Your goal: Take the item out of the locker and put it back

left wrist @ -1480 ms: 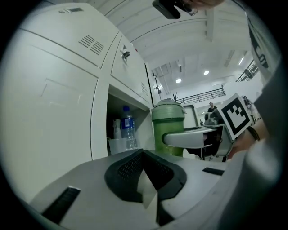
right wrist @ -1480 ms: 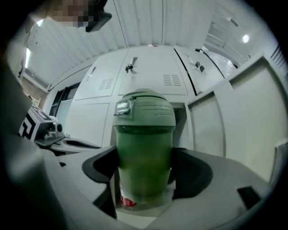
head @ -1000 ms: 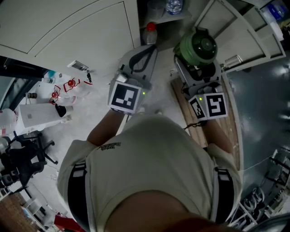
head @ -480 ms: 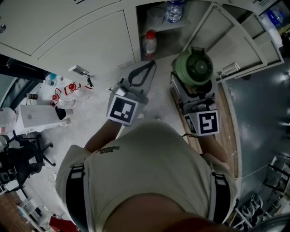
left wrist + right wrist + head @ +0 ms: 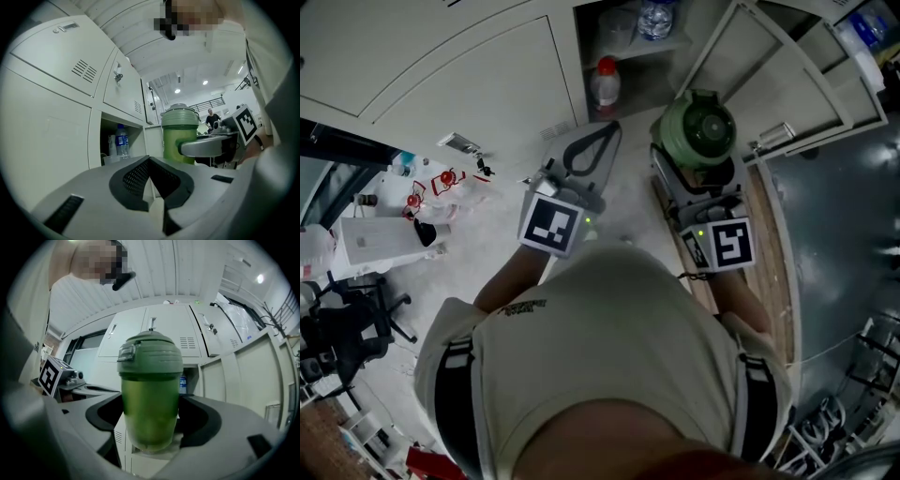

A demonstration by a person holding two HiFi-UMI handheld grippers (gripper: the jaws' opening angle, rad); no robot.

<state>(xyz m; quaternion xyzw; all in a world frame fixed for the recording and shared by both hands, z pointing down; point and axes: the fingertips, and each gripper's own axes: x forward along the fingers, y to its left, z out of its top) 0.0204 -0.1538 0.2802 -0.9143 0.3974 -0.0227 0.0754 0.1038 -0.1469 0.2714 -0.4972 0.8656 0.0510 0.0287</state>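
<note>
A green lidded cup (image 5: 698,131) stands upright between the jaws of my right gripper (image 5: 701,161), which is shut on its body just in front of the open locker compartment (image 5: 630,52). In the right gripper view the cup (image 5: 150,399) fills the middle, with the pads of the right gripper (image 5: 152,419) pressed on both sides. My left gripper (image 5: 602,131) hovers left of the cup with its jaws shut and nothing in them. In the left gripper view the left gripper (image 5: 157,201) points at the locker, with the cup (image 5: 180,136) to its right.
Inside the compartment stand a red-capped bottle (image 5: 602,84) and a water bottle (image 5: 656,17). The locker door (image 5: 787,61) hangs open at the right. A wooden board (image 5: 769,258) lies under my right arm. A white box (image 5: 375,239) and a black chair (image 5: 347,328) sit at the left.
The head view has shifted, so more of the locker opening shows. Both grippers sit slightly lower in the picture. The right gripper's hold on the cup is unchanged.
</note>
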